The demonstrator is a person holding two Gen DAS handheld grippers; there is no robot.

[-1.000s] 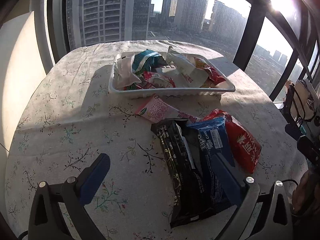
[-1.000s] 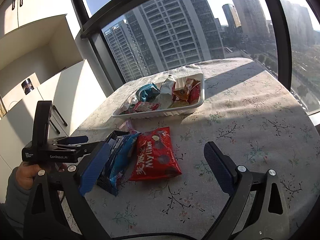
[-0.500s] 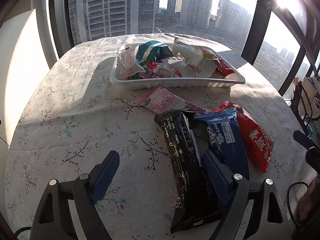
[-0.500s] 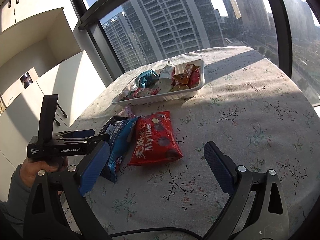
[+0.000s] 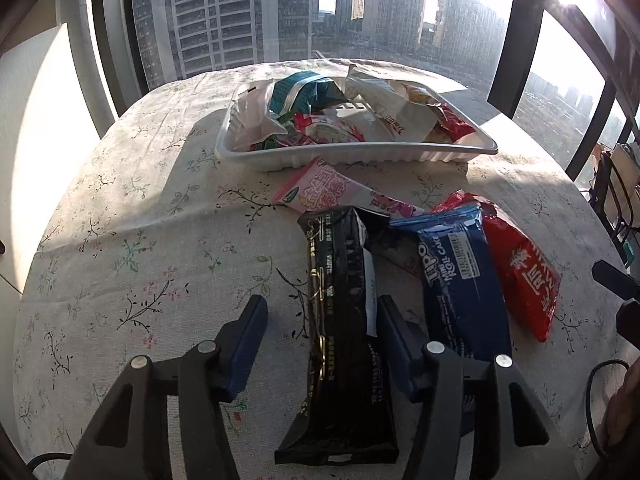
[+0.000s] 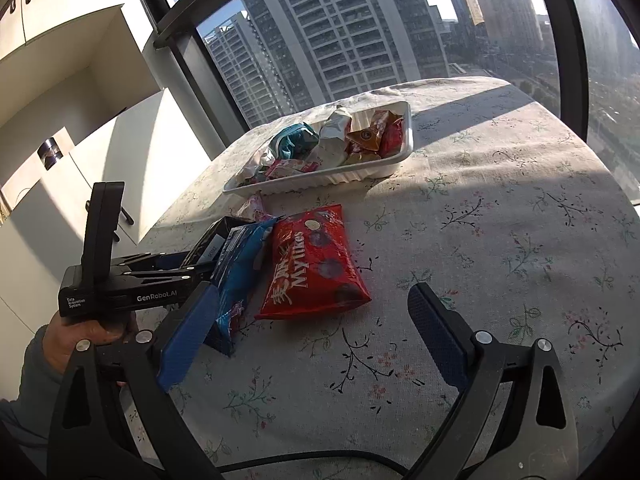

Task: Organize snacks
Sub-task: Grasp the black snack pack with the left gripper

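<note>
Snacks lie loose on the table [image 5: 132,240] in the left wrist view, four of them: a black packet [image 5: 344,320], a blue one [image 5: 460,280], a red one [image 5: 524,276] and a pink one [image 5: 324,192], just before one white tray [image 5: 360,154] of more packets by the far edge. The left gripper [image 5: 320,320] has just been closing; its jaws straddle the black packet, left pad apart from it.

From the right wrist view, the right gripper [image 6: 308,320] stands wide open and empty above the cloth, beside the red packet [image 6: 312,264].
</note>
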